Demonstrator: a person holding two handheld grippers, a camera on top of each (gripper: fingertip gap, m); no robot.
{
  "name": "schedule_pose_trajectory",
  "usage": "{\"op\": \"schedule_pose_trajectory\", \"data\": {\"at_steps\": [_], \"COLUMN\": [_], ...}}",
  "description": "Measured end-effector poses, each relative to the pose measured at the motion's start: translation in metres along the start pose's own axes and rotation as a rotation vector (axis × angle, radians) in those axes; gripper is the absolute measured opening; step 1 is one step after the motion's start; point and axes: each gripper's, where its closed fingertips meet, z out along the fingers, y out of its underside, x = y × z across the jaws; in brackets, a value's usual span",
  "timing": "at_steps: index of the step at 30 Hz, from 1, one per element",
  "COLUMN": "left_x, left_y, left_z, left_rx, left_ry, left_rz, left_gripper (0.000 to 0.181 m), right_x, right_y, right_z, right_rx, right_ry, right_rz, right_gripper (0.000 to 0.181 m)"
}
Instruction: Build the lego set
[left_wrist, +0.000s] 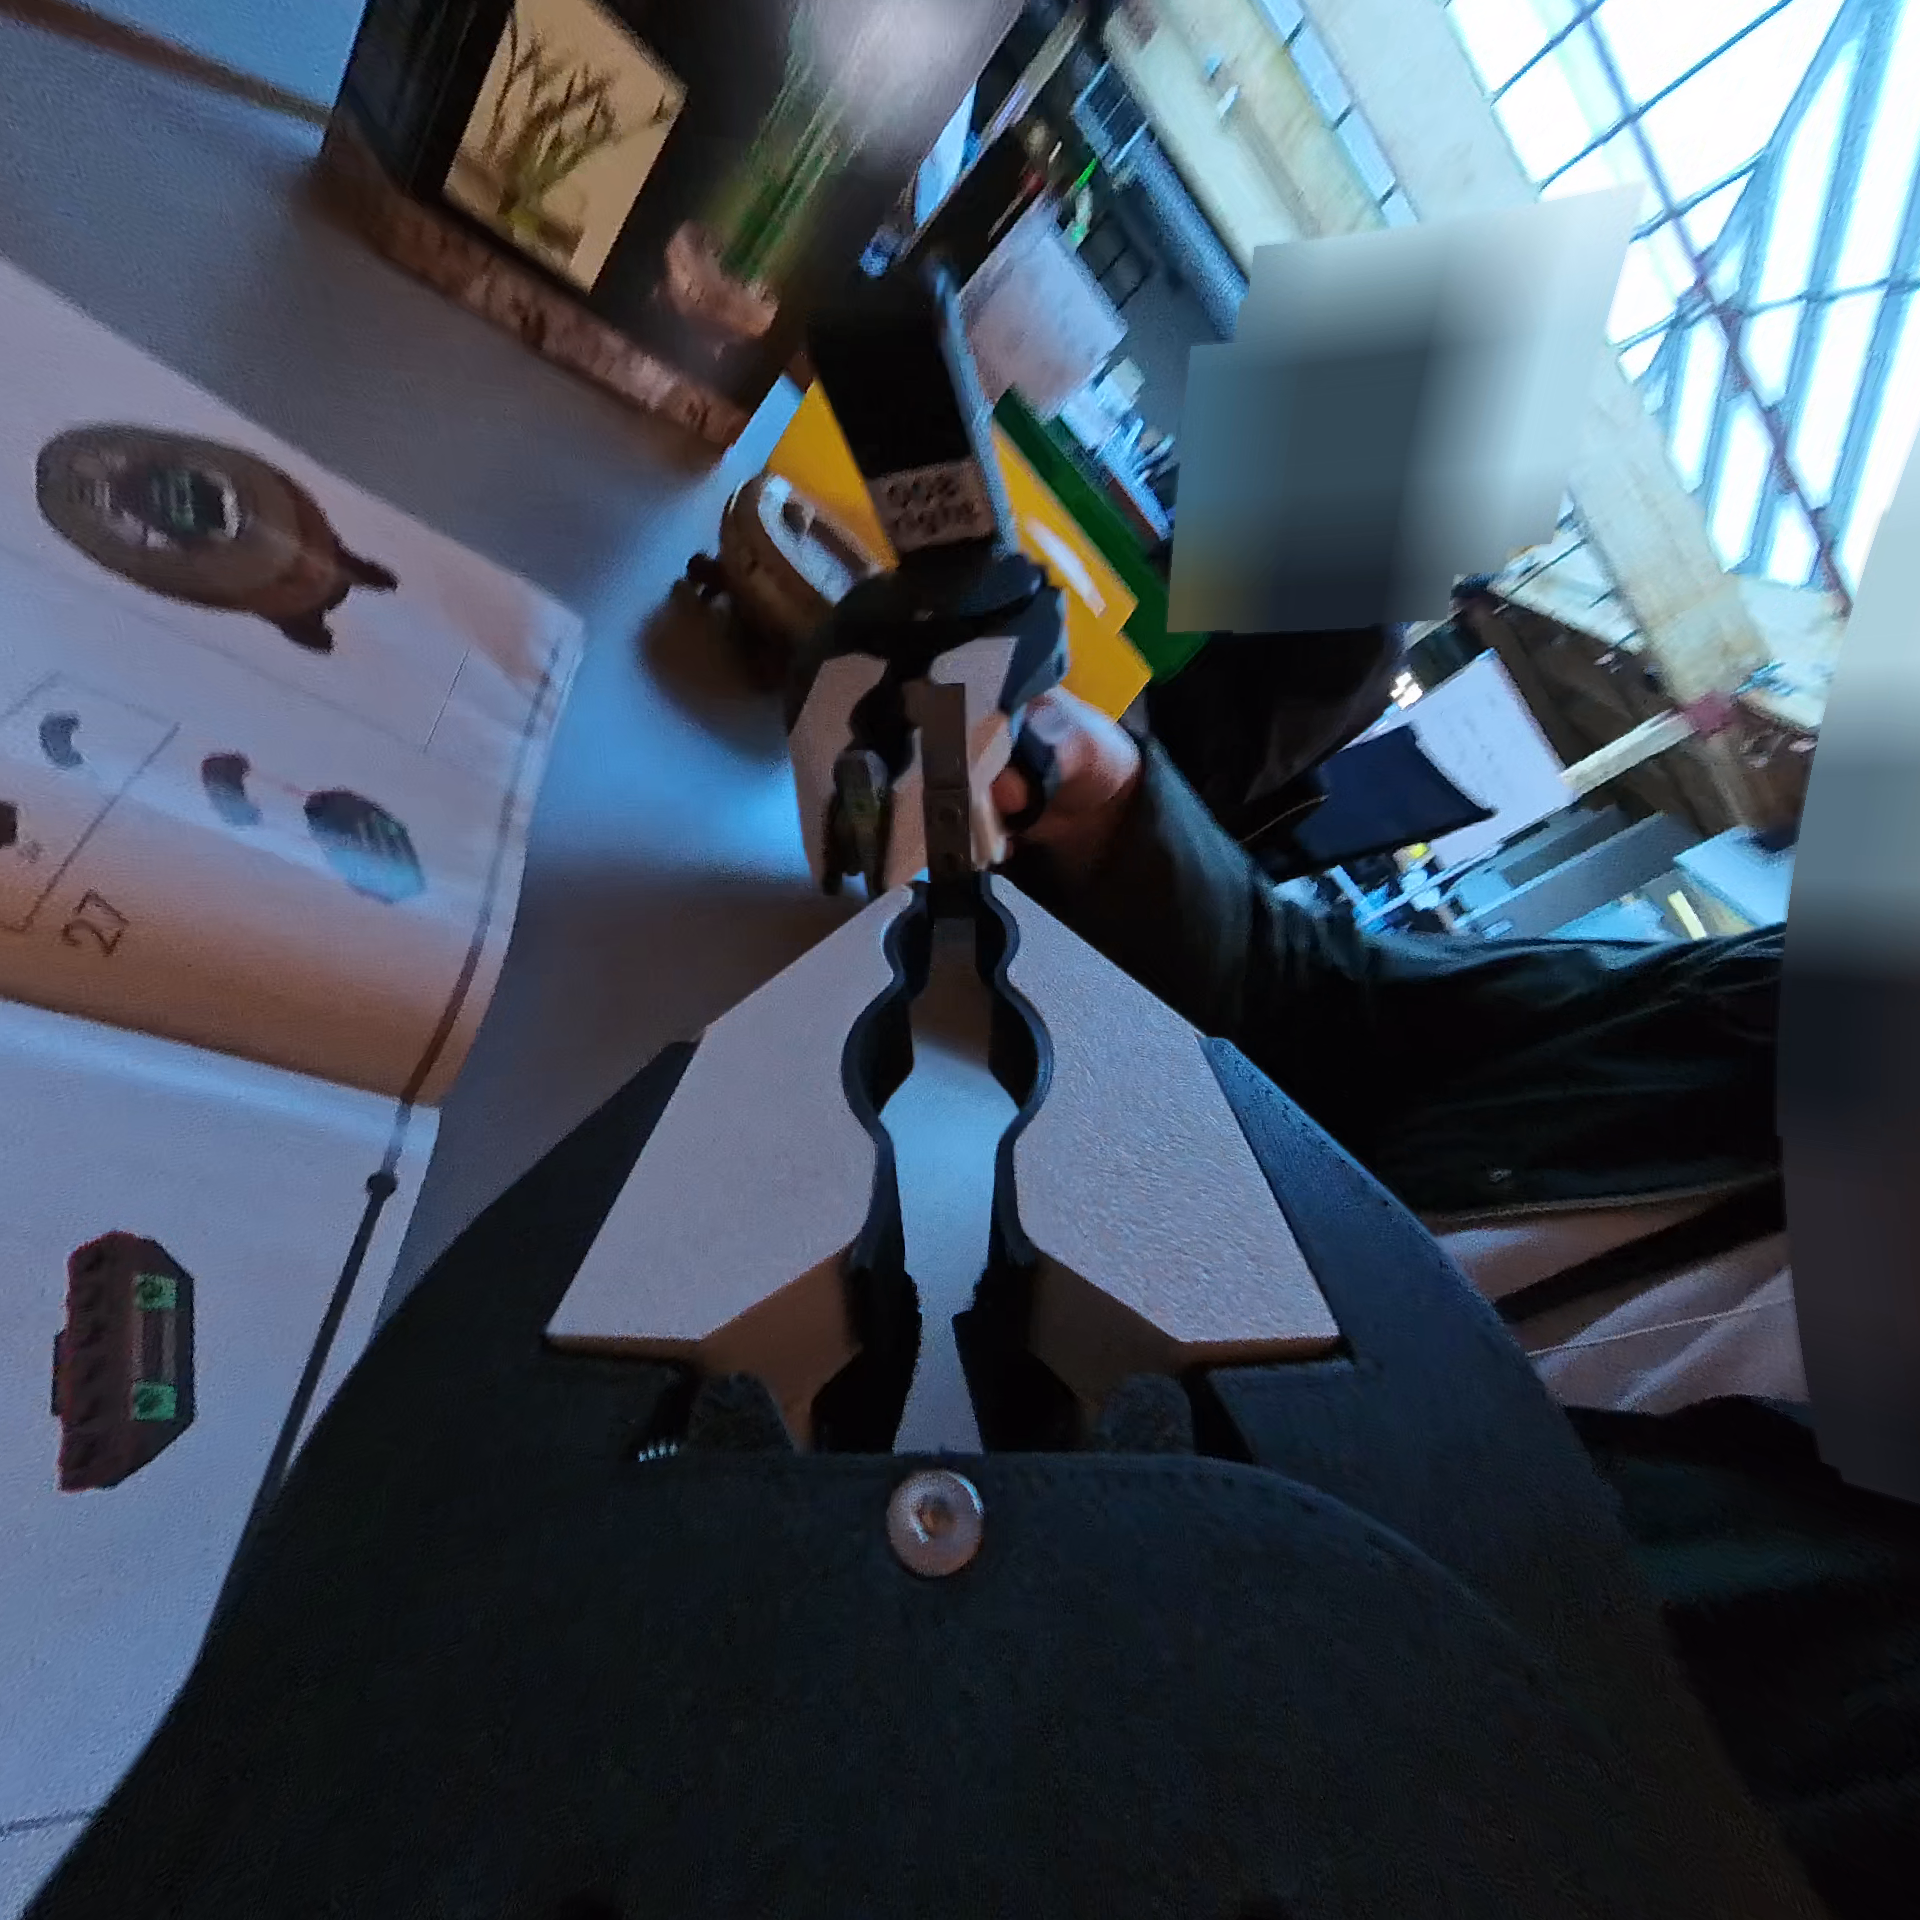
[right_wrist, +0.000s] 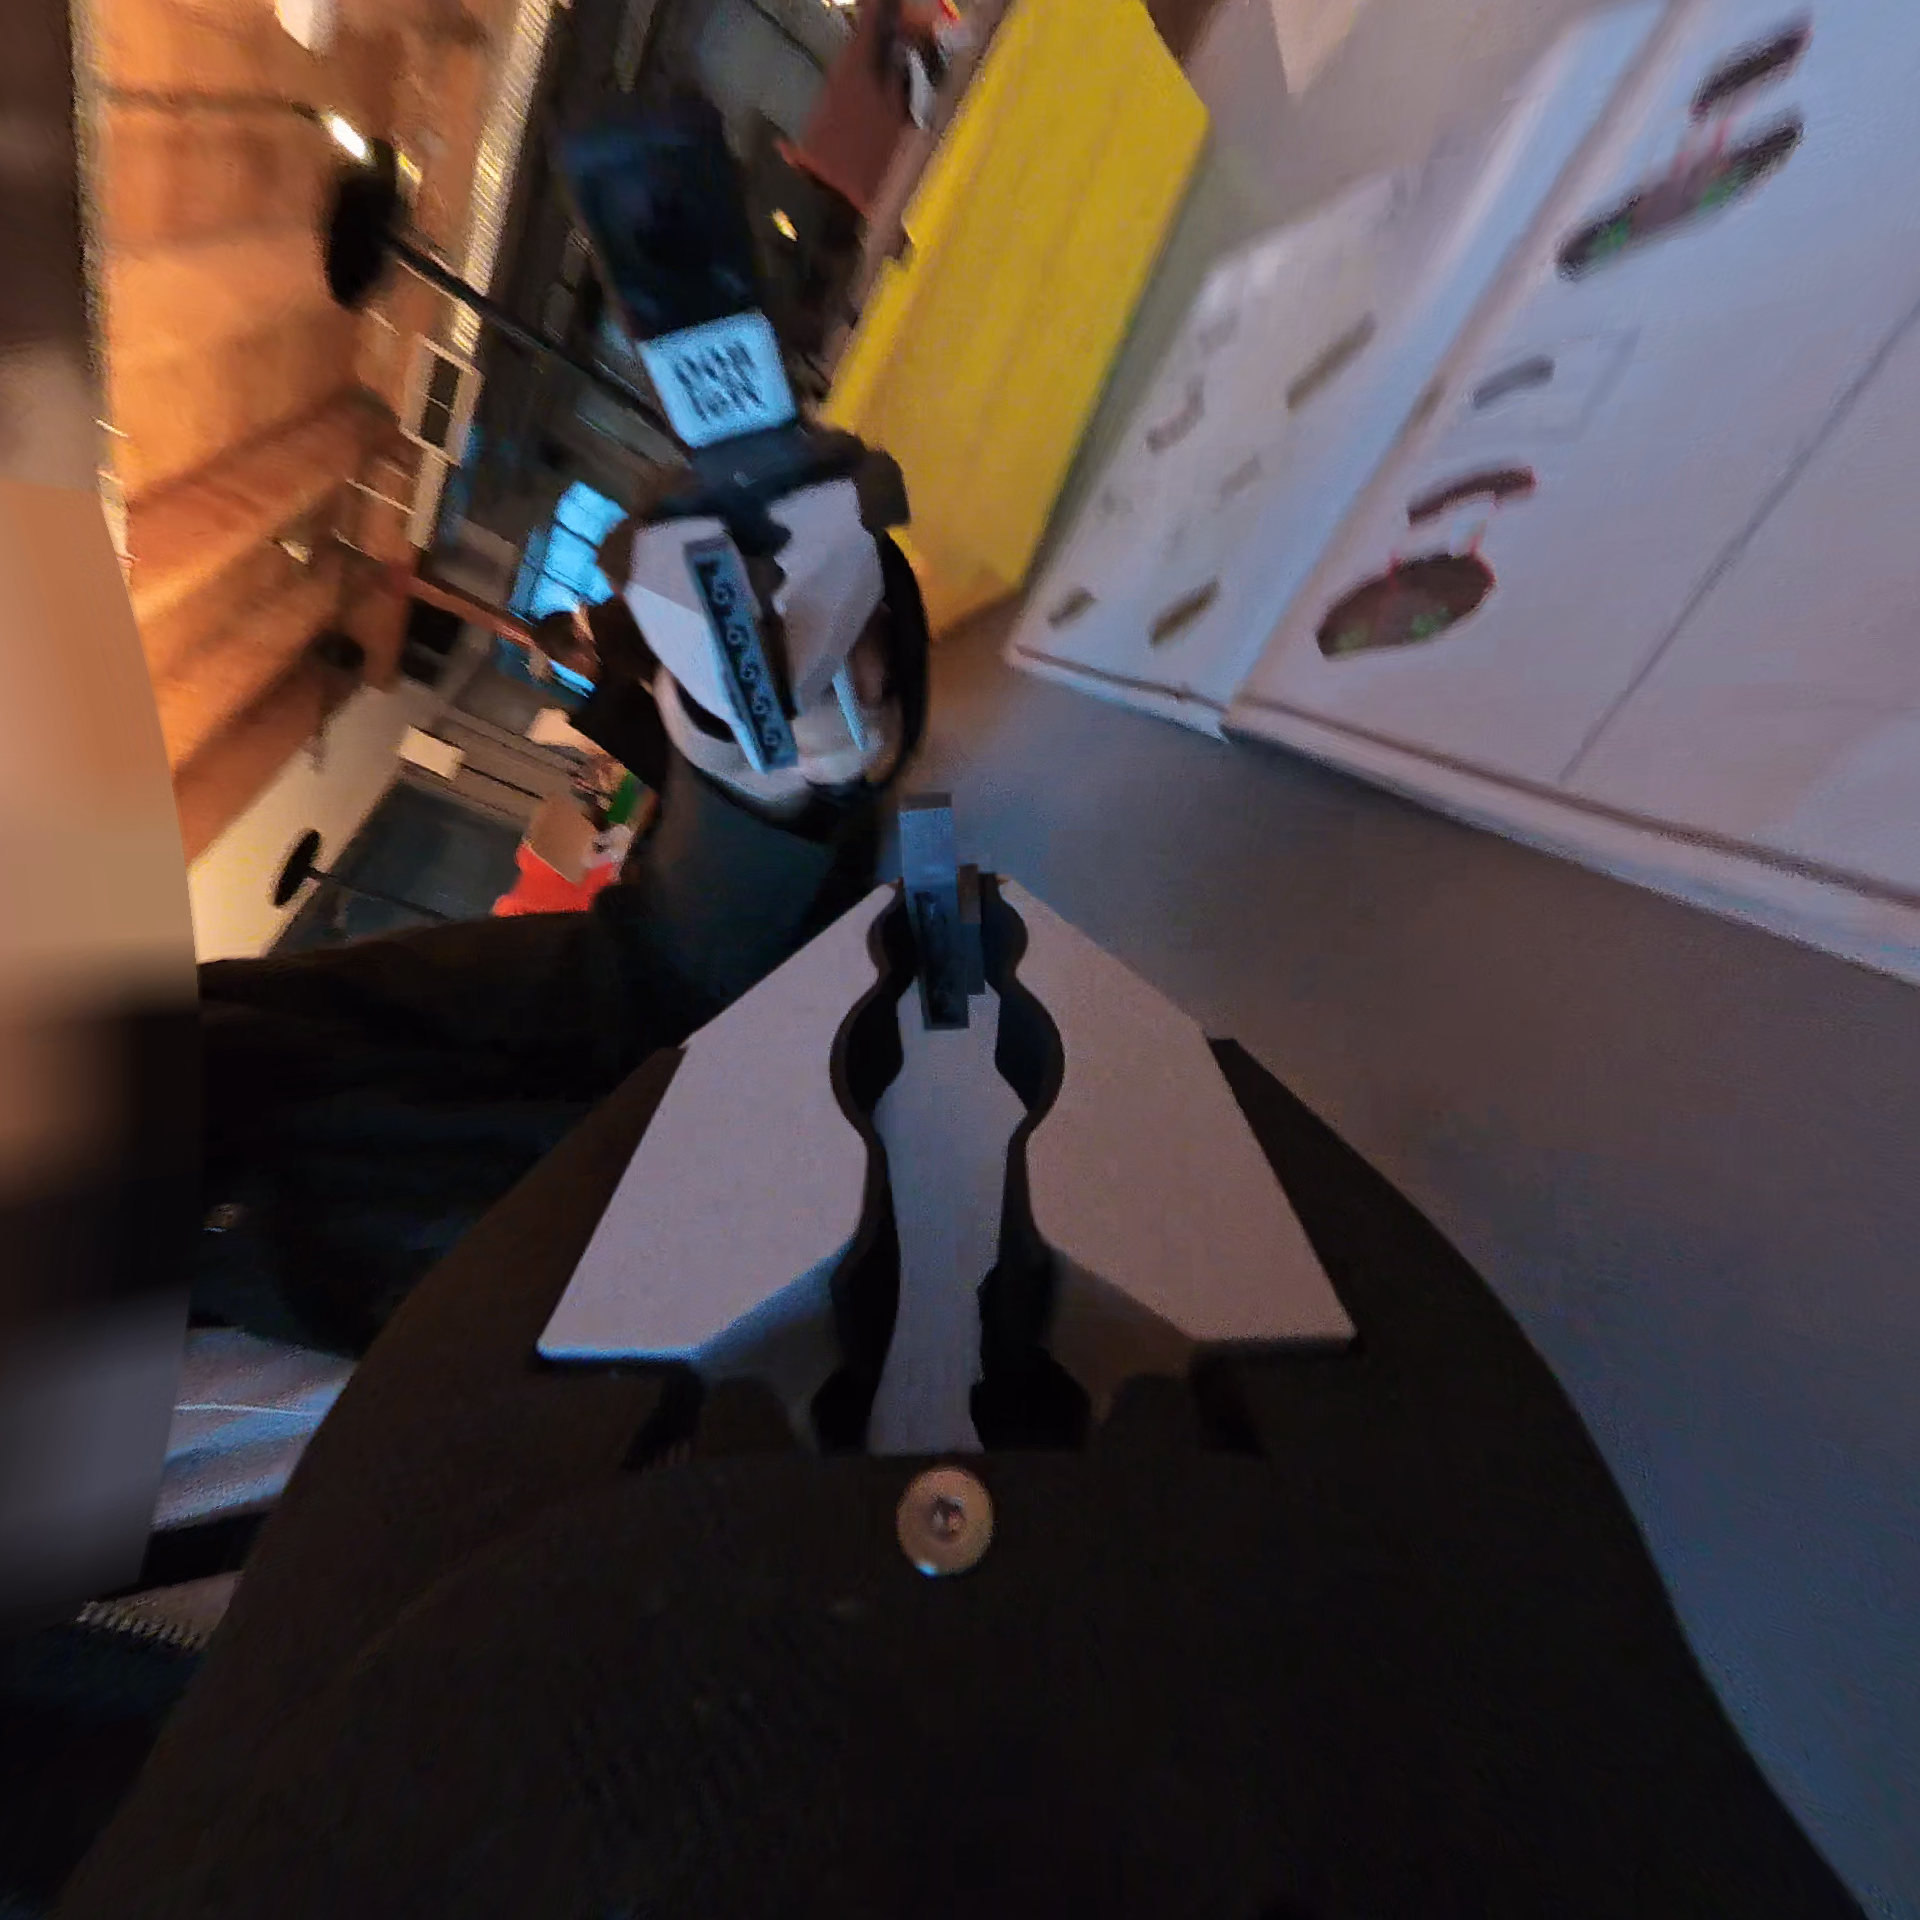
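Above the grey table (right_wrist: 1455, 1143), each gripper's fingers (right_wrist: 1143, 1143) pinch a dark plate (right_wrist: 948, 956).

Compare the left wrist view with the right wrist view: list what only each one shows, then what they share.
Only the left wrist view shows the person's hand on the right gripper, the framed plant picture and the windows.

Only the right wrist view shows the studs of the long grey plate held in the left gripper, and the brick wall.

Both show the two grippers facing each other above the grey table, the right gripper clamped on a small grey piece, the open instruction booklet and the yellow box.
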Motion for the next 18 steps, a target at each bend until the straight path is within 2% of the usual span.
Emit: {"op": "schedule_pose_trajectory", "data": {"at_steps": [3, 5, 7, 9, 11, 13, 15, 16, 18], "left_x": [-0.013, -0.016, -0.019, -0.016, -0.013, -0.010, -0.009, -0.007, -0.003], "left_y": [0.018, 0.023, 0.026, 0.025, 0.023, 0.022, 0.022, 0.022, 0.020], "left_z": [0.007, 0.009, 0.010, 0.012, 0.014, 0.015, 0.016, 0.017, 0.016], "left_rx": [-0.098, -0.124, -0.139, -0.136, -0.118, -0.116, -0.115, -0.114, -0.098], "left_ry": [-0.061, -0.071, -0.090, -0.073, -0.057, -0.040, -0.040, -0.028, -0.004], "left_rz": [-0.014, -0.017, -0.011, -0.017, -0.017, -0.016, -0.014, -0.010, -0.024], "left_gripper": [0.006, 0.006, 0.006, 0.006, 0.006, 0.006, 0.006, 0.006, 0.006], "right_x": [0.014, 0.023, 0.027, 0.012, -0.010, -0.019, -0.019, -0.025, -0.029], "right_y": [0.018, 0.021, 0.014, -0.003, -0.015, -0.011, -0.008, -0.012, -0.017], "right_z": [0.007, 0.007, 0.005, 0.005, 0.011, 0.021, 0.029, 0.028, 0.027], "right_rx": [-0.113, -0.135, -0.102, -0.010, 0.073, 0.070, 0.067, 0.094, 0.126], "right_ry": [0.074, 0.131, 0.162, 0.110, 0.007, -0.065, -0.101, -0.149, -0.196], "right_rz": [-0.012, -0.048, -0.082, -0.144, -0.150, -0.090, -0.044, -0.021, 0.011], "right_gripper": [0.010, 0.025, 0.046, 0.048, 0.045, 0.041, 0.028, 0.012, 0.006]}}
